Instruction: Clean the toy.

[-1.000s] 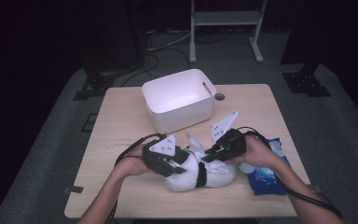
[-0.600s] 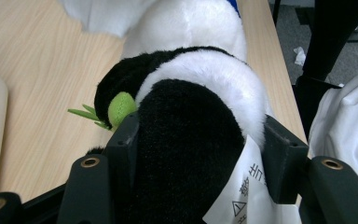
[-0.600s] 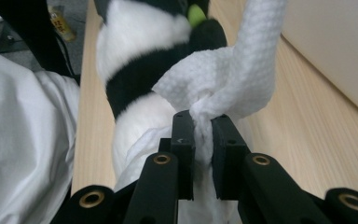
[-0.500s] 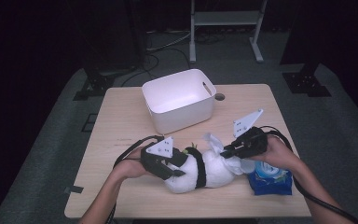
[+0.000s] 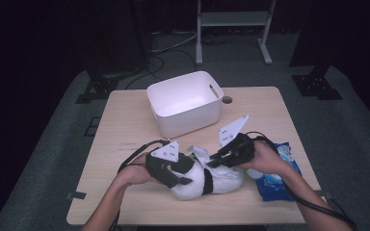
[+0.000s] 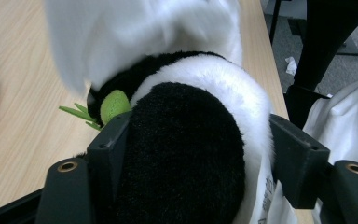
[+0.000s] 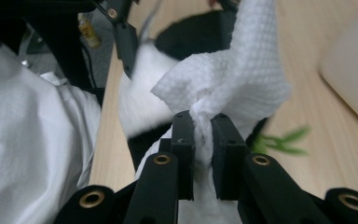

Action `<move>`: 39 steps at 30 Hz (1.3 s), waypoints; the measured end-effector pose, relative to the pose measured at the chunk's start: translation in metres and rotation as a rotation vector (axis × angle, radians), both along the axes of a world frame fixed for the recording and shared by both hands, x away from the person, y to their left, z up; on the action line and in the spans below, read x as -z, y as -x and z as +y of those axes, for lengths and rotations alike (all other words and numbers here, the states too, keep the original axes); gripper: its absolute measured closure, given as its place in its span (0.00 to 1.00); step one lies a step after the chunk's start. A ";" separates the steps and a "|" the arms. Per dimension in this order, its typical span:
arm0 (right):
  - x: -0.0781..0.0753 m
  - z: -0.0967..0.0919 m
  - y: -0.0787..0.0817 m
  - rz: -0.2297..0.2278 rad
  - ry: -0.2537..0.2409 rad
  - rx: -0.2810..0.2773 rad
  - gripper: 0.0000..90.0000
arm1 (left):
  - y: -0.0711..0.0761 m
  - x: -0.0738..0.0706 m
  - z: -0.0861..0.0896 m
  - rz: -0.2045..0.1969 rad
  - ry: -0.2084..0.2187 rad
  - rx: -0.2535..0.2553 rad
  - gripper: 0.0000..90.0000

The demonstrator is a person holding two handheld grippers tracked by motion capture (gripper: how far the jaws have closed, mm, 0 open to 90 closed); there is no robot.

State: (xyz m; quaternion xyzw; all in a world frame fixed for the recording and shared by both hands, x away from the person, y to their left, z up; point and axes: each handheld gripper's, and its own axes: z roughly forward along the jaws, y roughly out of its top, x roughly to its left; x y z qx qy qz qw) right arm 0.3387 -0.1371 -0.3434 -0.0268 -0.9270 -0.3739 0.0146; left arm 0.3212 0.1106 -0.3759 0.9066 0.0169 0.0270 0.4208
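At six o'clock on the pale wooden worktop (image 5: 125, 125), the soft black-and-white plush panda (image 5: 207, 179) sits between the left tool's (image 5: 185, 174) just-loosened jaws, so the right tool (image 5: 211, 162), clenched on a white textured wipe (image 7: 233, 74), could shove it loose.

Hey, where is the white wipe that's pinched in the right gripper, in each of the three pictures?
High view: the white wipe sticks up at centre, just left of the right gripper, on the panda plush.
Left gripper view: the blurred white mass at top centre is probably it.
Right gripper view: centre, bunched between the jaws.
Shared landmark: the panda plush, with its green leaf sprig.
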 end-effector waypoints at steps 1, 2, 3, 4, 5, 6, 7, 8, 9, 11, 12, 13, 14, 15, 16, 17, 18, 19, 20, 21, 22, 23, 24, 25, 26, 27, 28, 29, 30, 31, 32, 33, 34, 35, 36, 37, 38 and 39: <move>0.000 0.006 0.001 0.000 0.004 -0.015 0.89 | 0.000 0.000 0.000 0.003 -0.002 -0.001 0.32; 0.001 0.015 0.001 -0.004 0.009 -0.036 0.89 | 0.000 0.000 0.000 0.003 -0.002 -0.001 0.31; 0.001 0.021 0.002 -0.004 0.008 -0.048 0.89 | 0.001 0.000 0.000 0.007 -0.007 -0.003 0.30; 0.000 0.026 0.002 -0.003 0.003 -0.058 0.89 | 0.001 0.001 0.000 0.009 -0.007 -0.003 0.30; 0.000 0.026 0.002 -0.003 0.003 -0.058 0.89 | 0.001 0.001 0.000 0.009 -0.007 -0.003 0.30; -0.003 0.034 0.002 -0.003 -0.023 -0.074 0.89 | 0.001 0.001 0.001 0.014 0.001 -0.005 0.30; -0.005 0.036 0.002 -0.002 -0.031 -0.079 0.89 | 0.001 0.002 0.001 0.016 0.004 -0.005 0.30; -0.006 0.040 0.002 0.002 -0.039 -0.086 0.89 | 0.001 0.002 0.001 0.017 0.003 -0.002 0.29; -0.007 0.044 0.003 -0.001 -0.037 -0.092 0.89 | 0.001 0.002 0.000 0.019 0.003 -0.003 0.29; -0.008 0.051 0.004 -0.011 -0.027 -0.109 0.89 | 0.001 0.002 0.001 0.020 0.000 -0.001 0.29; -0.008 0.053 0.004 -0.013 -0.019 -0.113 0.89 | 0.001 0.002 0.001 0.021 0.004 -0.005 0.29; -0.008 0.053 0.003 -0.009 -0.018 -0.114 0.89 | 0.001 0.002 0.001 0.022 0.005 -0.008 0.29; -0.008 0.051 0.002 -0.007 -0.020 -0.112 0.89 | 0.002 0.002 0.001 0.023 0.007 -0.007 0.29; -0.008 0.048 0.001 -0.010 -0.018 -0.110 0.89 | 0.002 0.002 0.001 0.020 0.007 -0.005 0.29; -0.008 0.044 0.001 -0.007 -0.009 -0.097 0.89 | 0.002 0.002 0.001 0.019 0.007 -0.006 0.29; -0.008 0.044 0.001 -0.007 -0.009 -0.097 0.89 | 0.002 0.002 0.001 0.019 0.007 -0.006 0.29; -0.007 0.032 -0.002 -0.011 0.018 -0.064 0.89 | 0.003 0.002 0.001 0.019 0.003 -0.007 0.29; -0.006 0.027 -0.004 -0.010 0.027 -0.050 0.89 | 0.003 0.002 0.001 0.017 0.001 -0.007 0.29; -0.004 0.021 -0.006 -0.010 0.044 -0.029 0.89 | 0.003 0.002 0.001 0.019 0.004 -0.009 0.29; -0.003 0.016 -0.007 -0.011 0.058 -0.015 0.89 | 0.003 0.001 0.001 0.017 -0.002 -0.008 0.29; 0.000 0.010 -0.009 -0.005 0.069 0.002 0.89 | 0.003 0.001 0.001 0.015 -0.003 -0.008 0.29; 0.002 0.004 -0.010 0.006 0.072 0.016 0.89 | 0.003 0.001 0.001 0.015 -0.003 -0.008 0.29; 0.004 -0.001 -0.011 0.018 0.070 0.029 0.89 | 0.002 0.000 0.000 0.015 -0.001 -0.008 0.27; 0.006 -0.004 -0.010 0.022 0.060 0.030 0.89 | 0.001 -0.002 -0.002 0.025 0.001 -0.005 0.26; 0.007 -0.005 -0.009 0.024 0.056 0.029 0.89 | 0.001 -0.003 -0.003 0.033 0.000 -0.004 0.25; 0.009 -0.005 -0.007 0.025 0.058 0.026 0.89 | 0.001 -0.004 -0.004 0.041 0.004 -0.010 0.22; 0.010 -0.004 -0.007 0.023 0.060 0.023 0.89 | 0.001 -0.006 -0.005 0.046 0.001 -0.011 0.21; 0.010 -0.004 -0.005 0.019 0.063 0.018 0.89 | 0.000 -0.008 -0.005 0.048 0.000 -0.010 0.20; 0.011 -0.003 -0.004 0.023 0.064 0.018 0.89 | 0.000 -0.008 -0.005 0.056 0.003 -0.012 0.19; 0.011 -0.003 -0.004 0.025 0.065 0.018 0.89 | 0.000 -0.009 -0.005 0.065 0.008 -0.015 0.19; 0.011 -0.003 -0.003 0.024 0.065 0.016 0.89 | 0.000 -0.009 -0.005 0.065 0.008 -0.015 0.17; 0.011 -0.003 -0.003 0.024 0.065 0.016 0.89 | 0.000 -0.010 -0.005 0.067 0.015 -0.024 0.17; 0.013 -0.002 -0.002 0.037 0.061 0.005 0.89 | -0.001 -0.012 -0.004 0.062 0.011 -0.048 0.11; 0.013 -0.002 -0.002 0.037 0.061 0.005 0.89 | -0.001 -0.012 -0.004 0.062 0.011 -0.048 0.10; 0.014 -0.001 0.000 0.038 0.060 -0.003 0.89 | -0.002 -0.012 -0.004 0.067 0.004 -0.053 0.09; 0.014 -0.001 0.001 0.036 0.060 -0.004 0.89 | -0.002 -0.012 -0.005 0.070 -0.001 -0.055 0.08; 0.014 -0.001 0.002 0.035 0.062 -0.003 0.89 | -0.002 -0.011 -0.006 0.073 -0.009 -0.054 0.07; 0.014 -0.001 0.002 0.035 0.061 -0.003 0.89 | -0.002 -0.010 -0.007 0.074 -0.017 -0.055 0.06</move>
